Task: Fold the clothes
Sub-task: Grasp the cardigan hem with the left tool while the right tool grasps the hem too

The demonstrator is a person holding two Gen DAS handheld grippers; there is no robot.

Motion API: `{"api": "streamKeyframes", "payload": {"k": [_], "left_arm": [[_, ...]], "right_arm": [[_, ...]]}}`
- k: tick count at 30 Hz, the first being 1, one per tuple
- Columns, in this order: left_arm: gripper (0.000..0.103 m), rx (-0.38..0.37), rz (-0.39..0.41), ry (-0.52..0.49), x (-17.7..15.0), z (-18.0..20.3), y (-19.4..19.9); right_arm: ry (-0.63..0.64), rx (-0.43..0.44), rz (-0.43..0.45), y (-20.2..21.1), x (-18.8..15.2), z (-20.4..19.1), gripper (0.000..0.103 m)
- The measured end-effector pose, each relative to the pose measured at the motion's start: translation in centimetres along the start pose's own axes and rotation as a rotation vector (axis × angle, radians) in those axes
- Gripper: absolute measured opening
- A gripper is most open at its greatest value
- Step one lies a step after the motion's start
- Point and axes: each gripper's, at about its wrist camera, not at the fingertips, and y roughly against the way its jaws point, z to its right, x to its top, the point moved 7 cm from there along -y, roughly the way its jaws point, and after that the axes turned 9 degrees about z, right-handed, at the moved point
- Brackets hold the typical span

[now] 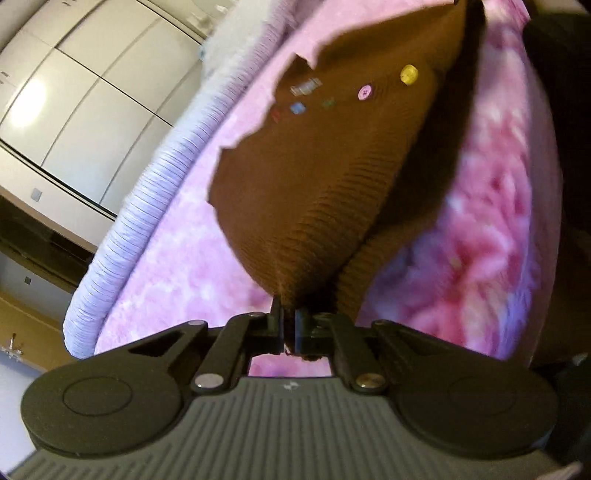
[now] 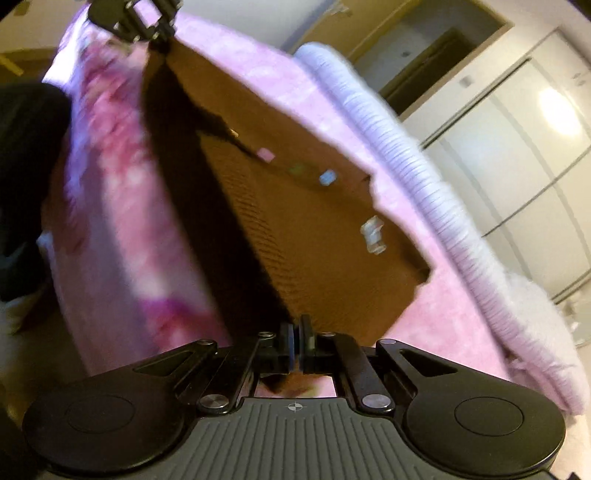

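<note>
A brown ribbed knit garment [image 1: 314, 177] with coloured buttons hangs stretched above a pink fluffy blanket [image 1: 177, 266]. My left gripper [image 1: 289, 325] is shut on one corner of it. My right gripper [image 2: 295, 339] is shut on another corner of the same garment [image 2: 303, 229]. In the right wrist view the left gripper [image 2: 147, 31] shows at the top left, holding the far end. The cloth is lifted between the two grippers and casts a dark shadow on the blanket [image 2: 122, 229].
A lilac ribbed bed edge [image 1: 147, 206] runs along the blanket's side, also in the right wrist view [image 2: 417, 184]. White wardrobe doors [image 1: 74, 96] stand beyond it. A dark shape [image 2: 26, 155] lies at the left.
</note>
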Motion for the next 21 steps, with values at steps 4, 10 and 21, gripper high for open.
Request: {"api": "streamKeyframes", "payload": {"k": [4, 10, 21], "left_arm": [[0.007, 0.023, -0.024, -0.058, -0.9, 1.2, -0.6], [0.023, 0.052, 0.012, -0.194, -1.2, 2.0, 1.3], [0.041, -0.039, 0.032, -0.257, -0.5, 2.3, 2.7]], "right_arm": [[0.036, 0.005, -0.033, -0.5, -1.1, -1.5, 0.002], [0.156, -0.034, -0.067, 1.2, -2.8, -2.0, 0.030], [0.279, -0.040, -0.067, -0.8, -2.8, -3.5, 0.044]]}}
